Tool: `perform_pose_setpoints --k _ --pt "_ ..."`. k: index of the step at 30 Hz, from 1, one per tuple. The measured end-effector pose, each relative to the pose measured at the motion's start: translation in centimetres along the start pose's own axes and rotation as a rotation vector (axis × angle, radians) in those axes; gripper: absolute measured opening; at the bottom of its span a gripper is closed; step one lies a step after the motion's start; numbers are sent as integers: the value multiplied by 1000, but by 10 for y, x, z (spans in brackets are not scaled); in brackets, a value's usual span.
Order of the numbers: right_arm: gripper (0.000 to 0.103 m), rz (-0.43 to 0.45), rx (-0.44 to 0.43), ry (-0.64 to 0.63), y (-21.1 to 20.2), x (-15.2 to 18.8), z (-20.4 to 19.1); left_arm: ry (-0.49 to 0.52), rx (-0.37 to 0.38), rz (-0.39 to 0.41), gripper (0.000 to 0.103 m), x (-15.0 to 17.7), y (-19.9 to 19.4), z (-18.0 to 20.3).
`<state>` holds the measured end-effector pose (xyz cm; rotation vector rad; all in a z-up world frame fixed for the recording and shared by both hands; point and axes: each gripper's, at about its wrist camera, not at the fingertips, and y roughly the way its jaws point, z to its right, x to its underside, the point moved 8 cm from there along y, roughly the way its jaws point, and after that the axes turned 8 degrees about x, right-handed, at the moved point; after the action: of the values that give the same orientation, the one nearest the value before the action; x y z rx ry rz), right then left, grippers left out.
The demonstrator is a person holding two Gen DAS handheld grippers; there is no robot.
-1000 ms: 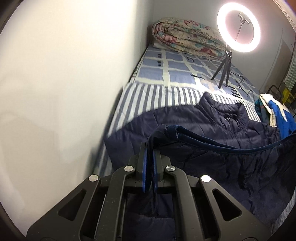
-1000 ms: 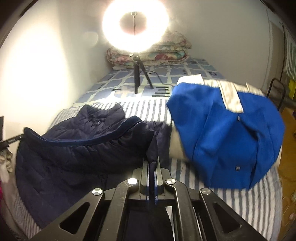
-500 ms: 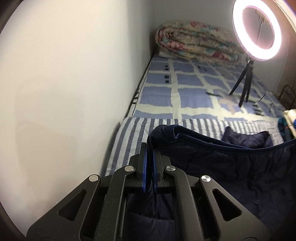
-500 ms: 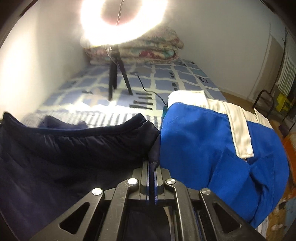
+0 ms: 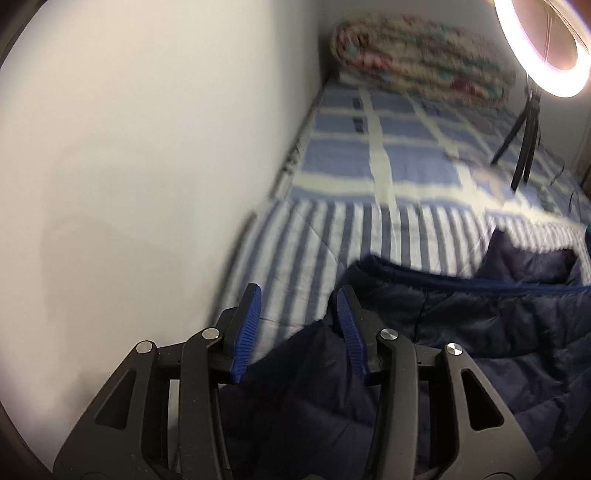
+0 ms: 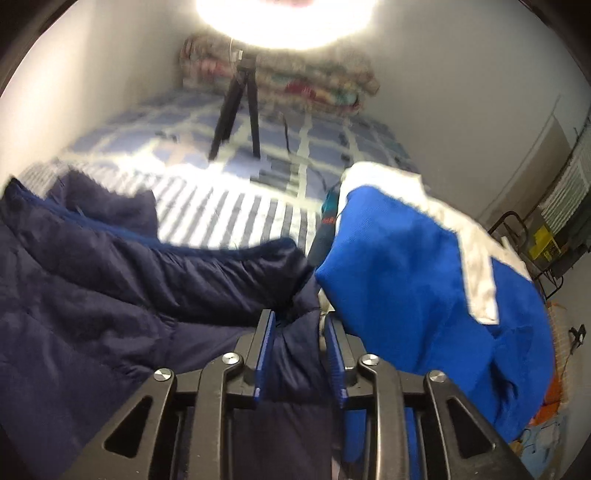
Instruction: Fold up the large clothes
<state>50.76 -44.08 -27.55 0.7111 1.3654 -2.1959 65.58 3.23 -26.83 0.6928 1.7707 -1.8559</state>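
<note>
1. Left wrist view: the left hand-held gripper (image 5: 299,314) is spread apart, dark navy quilted jacket (image 5: 461,332) bunched on the bed (image 5: 314,236) between and beyond its fingers.
2. Right hand-held gripper (image 6: 299,332) also gapes, jacket fabric (image 6: 110,295) loose between its fingers.

Quilted, matt navy jacket (image 5: 461,332) — soft cloth — beside ribbed blue pads (image 5: 246,332) on matt black plastic tongs (image 5: 299,325).

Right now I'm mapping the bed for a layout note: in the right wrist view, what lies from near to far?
Right hand-held gripper → navy puffer jacket → striped sheet → tripod of the ring light on the checked bedspread → rolled floral quilt.
</note>
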Motion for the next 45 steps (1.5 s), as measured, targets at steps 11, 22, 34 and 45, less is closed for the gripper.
perform_pose_setpoints --k 11,22,34,45 --pt "32 57 -251 -39 -45 28 -67 306 290 -7 45 63 -64 173" --pt "32 -109 -235 28 18 57 -63 323 134 -119 47 100 27 180" --pt "73 36 -411 332 -137 112 2 277 343 -23 47 135 -112 190" --pt "86 -196 -411 692 -112 232 21 365 289 -98 47 215 -86 216"
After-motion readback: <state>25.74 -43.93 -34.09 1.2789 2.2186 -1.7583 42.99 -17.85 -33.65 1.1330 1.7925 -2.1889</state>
